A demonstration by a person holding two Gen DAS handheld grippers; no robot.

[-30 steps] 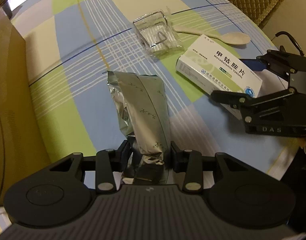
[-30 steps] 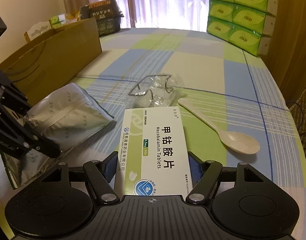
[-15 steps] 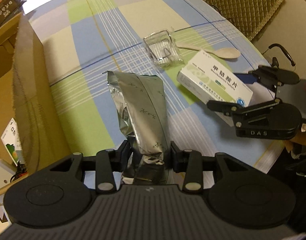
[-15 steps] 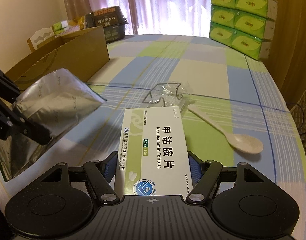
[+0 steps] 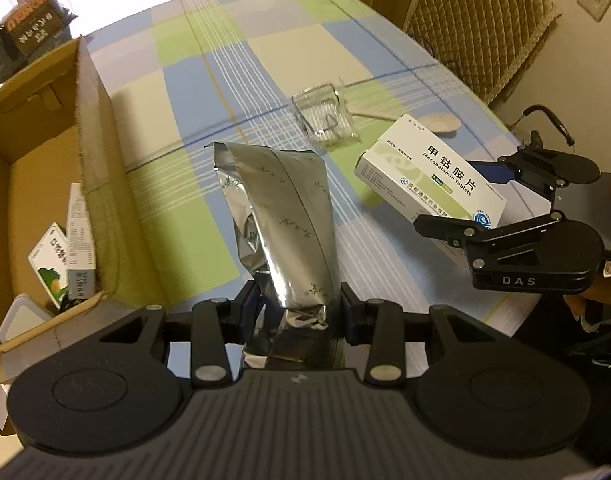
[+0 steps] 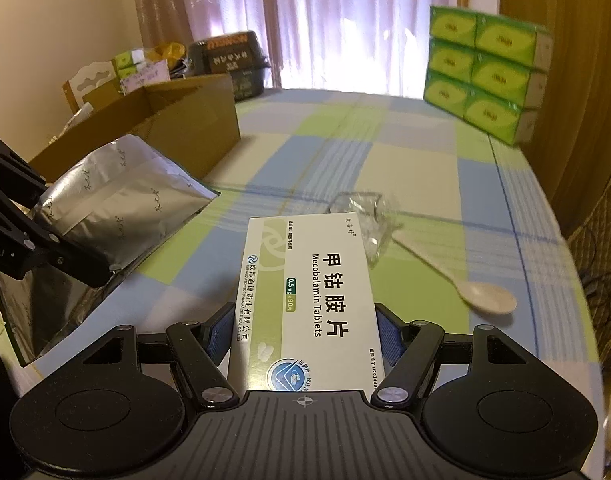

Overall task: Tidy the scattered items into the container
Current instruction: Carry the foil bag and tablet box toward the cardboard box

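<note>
The left tool [image 5: 299, 306] is clamped on the lower end of a silver foil pouch [image 5: 283, 216], which stands up from between its two fingers above the checked tabletop [image 5: 265, 56]. The right tool [image 6: 303, 334] grips a white and green medicine box [image 6: 309, 300] printed "Mecobalamin Tablets", one blue pad pressed against each long side.

The left wrist view looks down into the open cardboard box [image 5: 37, 168] at the tabletop's left edge and shows what lies inside: two small cartons [image 5: 67, 258] leaning against the near wall and a pale plastic lid or tub [image 5: 19, 316] in the corner. The right wrist view sees only the outside wall and rim of that box [image 6: 177, 120], not its contents. The left view also takes in the right tool [image 5: 485, 204] from the side, holding the medicine box [image 5: 429, 178] clear of the cloth, and a quilted chair back [image 5: 477, 28] past the far edge.

The right wrist view alone shows the curtained window [image 6: 345, 20], a stack of green tissue packs [image 6: 485, 68] at the far right of the tabletop, and the left tool's arm [image 6: 21, 236] with the pouch [image 6: 117, 208] tilted toward the box.

Lying on the cloth in both views are a crumpled clear plastic wrapper [image 5: 325, 120] and, just beside it, a cream spoon [image 6: 461, 280], the spoon's handle touching the wrapper.
</note>
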